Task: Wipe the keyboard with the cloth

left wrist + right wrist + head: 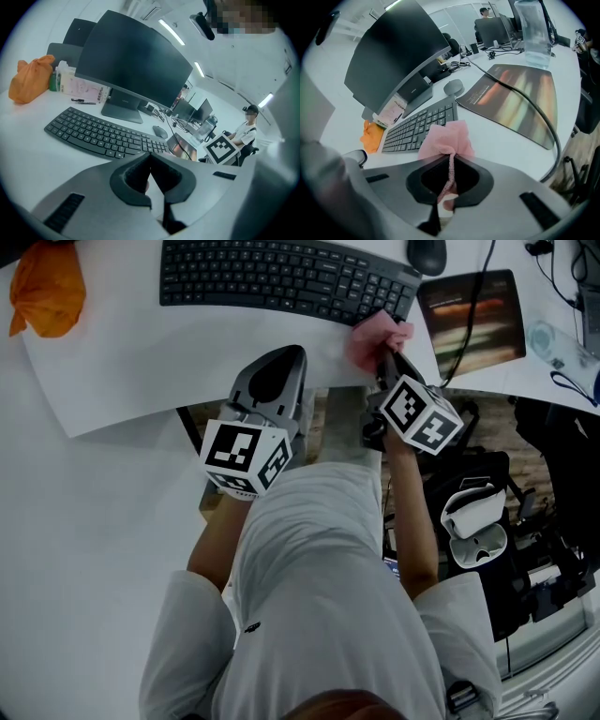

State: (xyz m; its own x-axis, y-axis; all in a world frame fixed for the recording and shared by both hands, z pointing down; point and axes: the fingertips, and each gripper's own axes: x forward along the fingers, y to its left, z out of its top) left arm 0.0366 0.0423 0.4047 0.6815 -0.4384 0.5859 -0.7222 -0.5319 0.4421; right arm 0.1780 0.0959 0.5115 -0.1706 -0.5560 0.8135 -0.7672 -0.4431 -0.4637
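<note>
A: right gripper (449,161)?
B: clamped on crumpled pink cloth (377,336), at near right corner of flat black keyboard (281,276), by white desk (112,362) front edge.
A: left gripper (151,157)?
B: closed, empty, at same edge.

One keyboard (281,277), one mouse (427,254) and one mouse pad (473,320) are counted along the top of the head view. One orange bag (47,292) is counted at upper left. One pink cloth (375,334) is counted. Two grippers are counted: the left gripper (289,352) and the right gripper (382,345).
</note>
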